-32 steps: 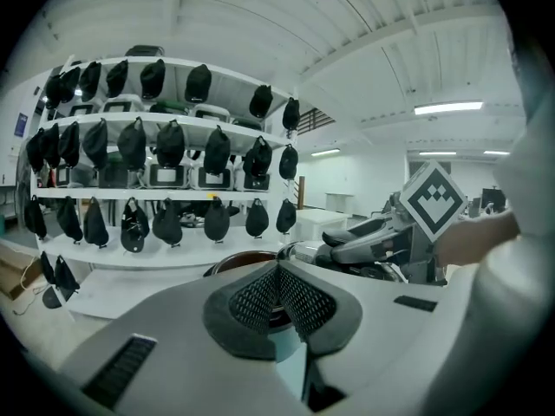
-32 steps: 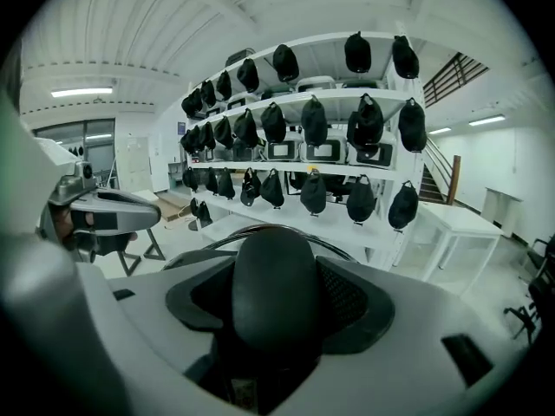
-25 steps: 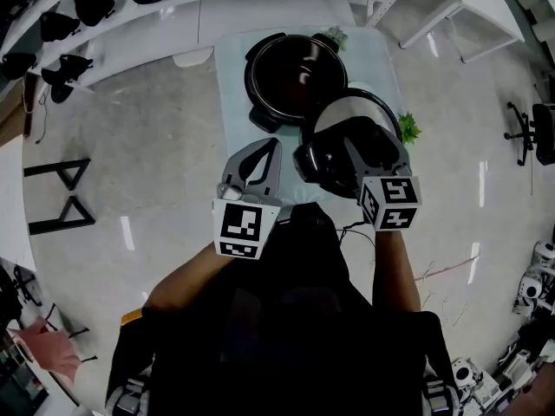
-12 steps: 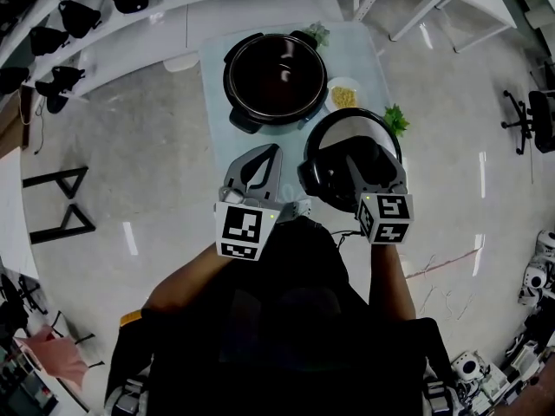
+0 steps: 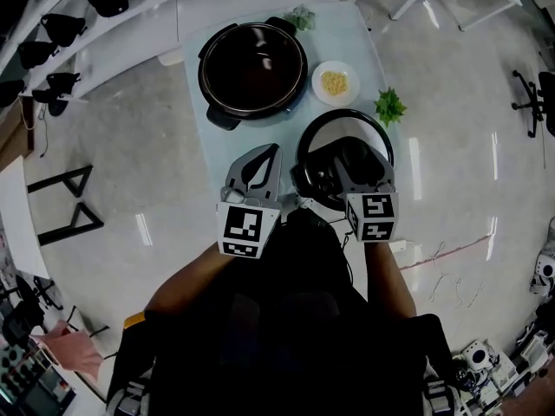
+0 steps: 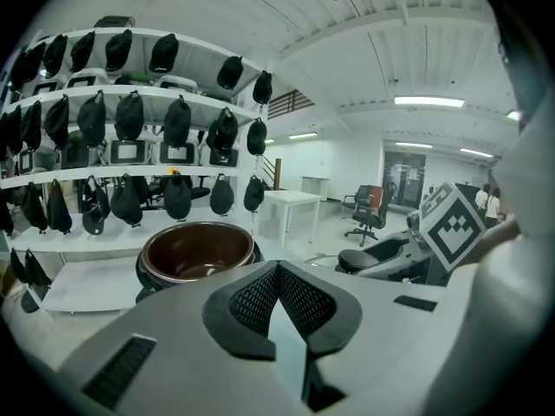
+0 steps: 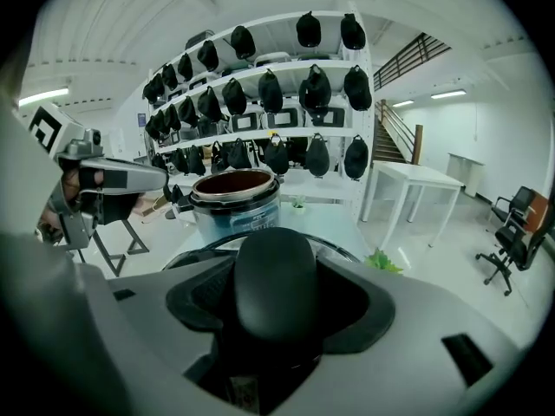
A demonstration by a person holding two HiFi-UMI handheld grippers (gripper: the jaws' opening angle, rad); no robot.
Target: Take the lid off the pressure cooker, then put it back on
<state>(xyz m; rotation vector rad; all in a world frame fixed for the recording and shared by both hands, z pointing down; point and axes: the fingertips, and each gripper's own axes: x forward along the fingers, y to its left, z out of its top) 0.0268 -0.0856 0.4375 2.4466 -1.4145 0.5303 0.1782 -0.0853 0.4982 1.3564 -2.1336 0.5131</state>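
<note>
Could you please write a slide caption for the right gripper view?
Right gripper shut on the black handle of the lid, with the open pressure cooker standing on the table beyond.

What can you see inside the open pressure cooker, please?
Inside the pressure cooker, the dark glossy bowl looks empty, showing only light reflections. The lid is off, held by the right hand-held gripper, so nothing covers it; the rim hides the near wall.

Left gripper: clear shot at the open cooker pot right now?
Probably yes. The left gripper is empty, jaws together, with the pot straight ahead and bare table between. The right gripper holds the lid off to the side.
</note>
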